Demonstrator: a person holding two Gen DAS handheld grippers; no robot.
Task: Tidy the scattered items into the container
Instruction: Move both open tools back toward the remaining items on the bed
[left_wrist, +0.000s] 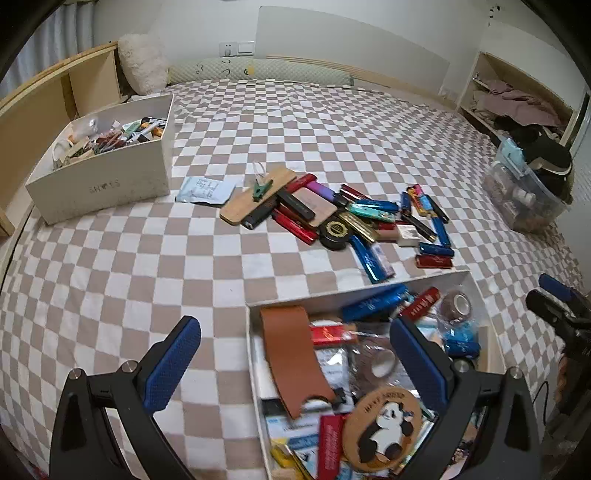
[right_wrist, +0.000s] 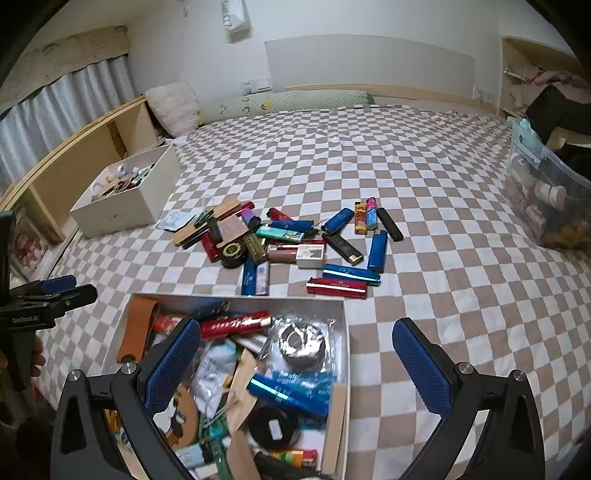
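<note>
A pile of scattered lighters (left_wrist: 369, 218) (right_wrist: 295, 240), mostly blue, red and black, lies mid-bed with a round black tin (left_wrist: 334, 230), a wooden board (left_wrist: 258, 195) carrying a green clip, and a pale blue packet (left_wrist: 205, 190). A white open box (left_wrist: 332, 293) (right_wrist: 295, 304) sits nearest me, holding lighters, tape rolls, a brown leather strip and a panda coaster. My left gripper (left_wrist: 295, 360) hovers open over the box's left edge with nothing between its fingers. My right gripper (right_wrist: 297, 363) hangs open over the box's right edge, also holding nothing.
A second white box (left_wrist: 103, 184) (right_wrist: 122, 206) full of small items stands at the far left by a wooden bed frame. A clear plastic bin (left_wrist: 524, 192) (right_wrist: 546, 199) sits at the right edge. The checkered bedcover (right_wrist: 424, 158) stretches back to a bolster pillow.
</note>
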